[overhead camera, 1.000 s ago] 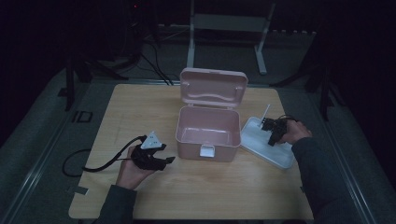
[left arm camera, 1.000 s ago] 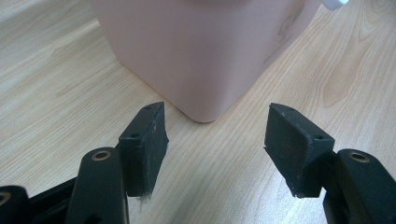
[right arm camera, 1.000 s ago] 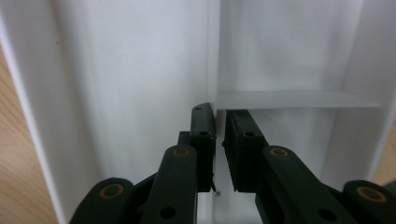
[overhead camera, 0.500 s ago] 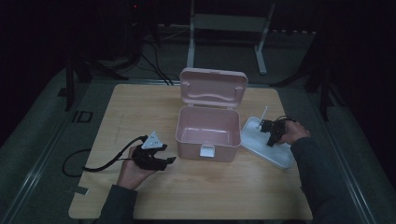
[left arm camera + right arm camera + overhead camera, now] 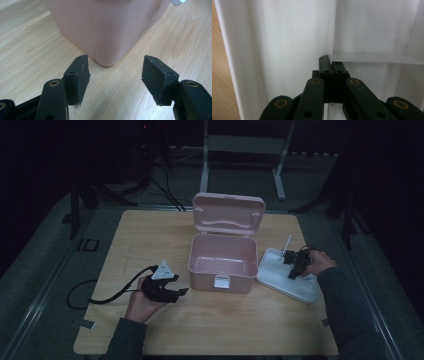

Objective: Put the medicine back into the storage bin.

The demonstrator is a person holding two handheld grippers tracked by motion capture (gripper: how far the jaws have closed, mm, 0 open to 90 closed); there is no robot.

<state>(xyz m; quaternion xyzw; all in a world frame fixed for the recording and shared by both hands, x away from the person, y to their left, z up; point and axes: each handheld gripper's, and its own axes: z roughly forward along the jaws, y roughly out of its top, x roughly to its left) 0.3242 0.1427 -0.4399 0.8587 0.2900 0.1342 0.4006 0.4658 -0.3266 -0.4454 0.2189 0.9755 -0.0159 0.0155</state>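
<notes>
Right hand-held gripper (image 5: 331, 65): jaws just drawn fully together on a thin divider wall inside the white compartmented plastic tray (image 5: 280, 275), apparently to lift it. The tray is seen lying on the wooden tabletop (image 5: 150, 232), just beside the open pink plastic box (image 5: 222, 262), probably its destination. Left hand-held gripper (image 5: 115, 72): jaws held wide apart, empty, resting near the box's corner, seemingly on standby.

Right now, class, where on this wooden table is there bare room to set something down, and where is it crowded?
Free: the wooden table left of the open pink plastic box, and the front strip along the near edge between the two forearms. Crowded: the right side, where the white divided tray lies beside the box with the right gripper shut on its divider, and around the open left gripper.
</notes>
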